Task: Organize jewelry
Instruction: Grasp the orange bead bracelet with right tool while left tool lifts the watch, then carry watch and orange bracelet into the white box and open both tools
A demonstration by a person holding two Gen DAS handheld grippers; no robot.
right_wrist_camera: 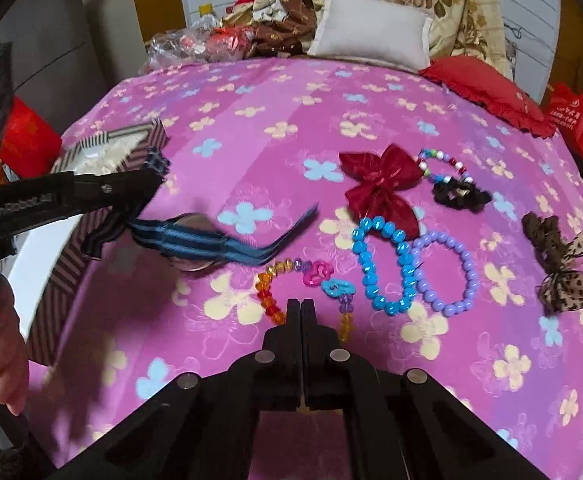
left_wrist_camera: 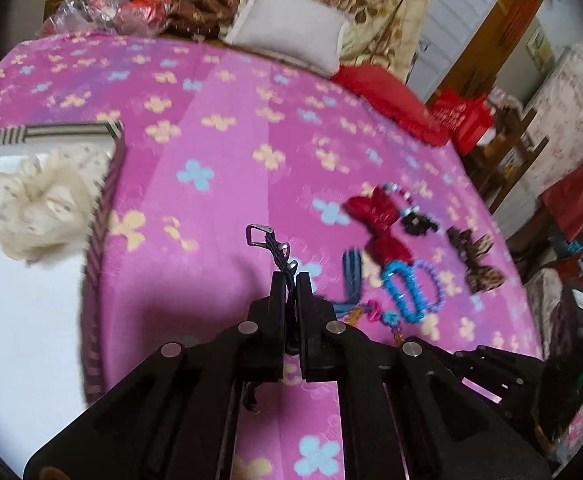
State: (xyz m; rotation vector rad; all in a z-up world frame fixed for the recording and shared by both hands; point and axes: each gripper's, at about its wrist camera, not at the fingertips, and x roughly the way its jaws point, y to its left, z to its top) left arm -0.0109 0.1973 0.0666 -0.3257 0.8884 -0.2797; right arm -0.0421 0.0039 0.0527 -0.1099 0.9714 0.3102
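The left gripper (left_wrist_camera: 290,280) pinches a limp, light striped watch (right_wrist_camera: 195,246) by its strap, probably near the buckle; the right gripper (right_wrist_camera: 300,306) is pressed together, holding nothing.

Woven cloth watch strap (right_wrist_camera: 195,240), glossy plastic blue bracelet (right_wrist_camera: 383,264), shiny satin bow (right_wrist_camera: 383,184)

My left hand-held gripper (left_wrist_camera: 290,280) is clamped tight on something thin, raised and reaching leftward; my right hand-held gripper (right_wrist_camera: 300,305) has both fingers pressed together, empty.
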